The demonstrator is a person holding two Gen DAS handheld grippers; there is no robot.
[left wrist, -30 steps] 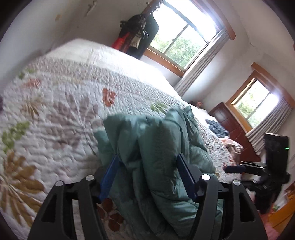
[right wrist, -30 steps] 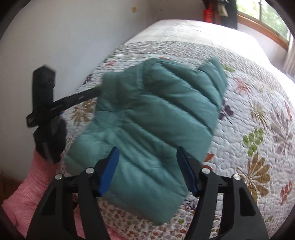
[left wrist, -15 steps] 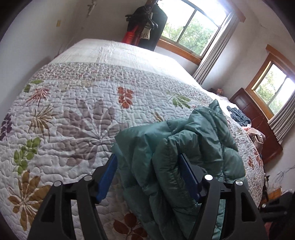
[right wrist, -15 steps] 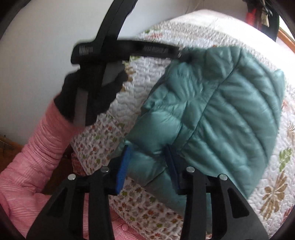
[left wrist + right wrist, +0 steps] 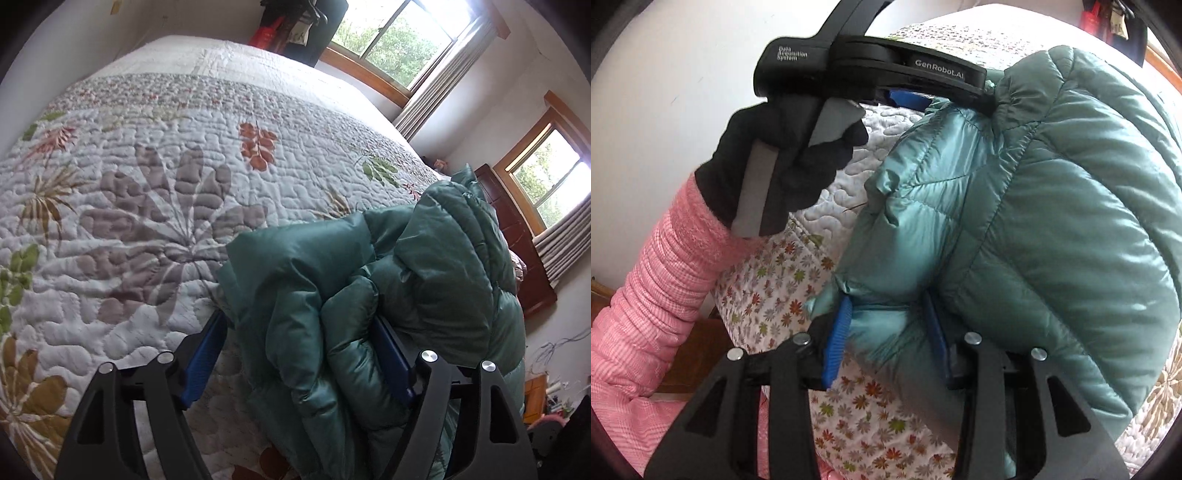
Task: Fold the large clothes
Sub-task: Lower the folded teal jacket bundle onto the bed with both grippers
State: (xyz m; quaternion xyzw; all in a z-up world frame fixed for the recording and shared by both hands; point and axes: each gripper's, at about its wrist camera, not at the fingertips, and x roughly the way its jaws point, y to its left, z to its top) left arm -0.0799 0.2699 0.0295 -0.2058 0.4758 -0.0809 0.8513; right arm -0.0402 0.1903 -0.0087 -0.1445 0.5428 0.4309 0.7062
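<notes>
A teal puffer jacket (image 5: 443, 266) is bunched over the near edge of a floral quilted bed (image 5: 147, 184). My left gripper (image 5: 299, 319) is shut on a thick fold of it, jaws held wide apart by the padding. In the right wrist view the jacket (image 5: 1052, 221) bulges up over the bed (image 5: 842, 155). My right gripper (image 5: 886, 301) is shut on the jacket's lower left corner. The left gripper (image 5: 960, 98) pinches the jacket's upper edge, held by a black-gloved hand (image 5: 783, 166) with a pink sleeve (image 5: 665, 277).
A white wall runs along the bed's left side. A dark wooden dresser (image 5: 517, 258) stands beyond the bed's right side under curtained windows (image 5: 546, 177). Dark clothes (image 5: 295, 22) hang at the far end by another window.
My right gripper came in from open above the jacket and shut on its near corner. The left gripper kept its hold and lifted its edge, so the jacket bunched up.
</notes>
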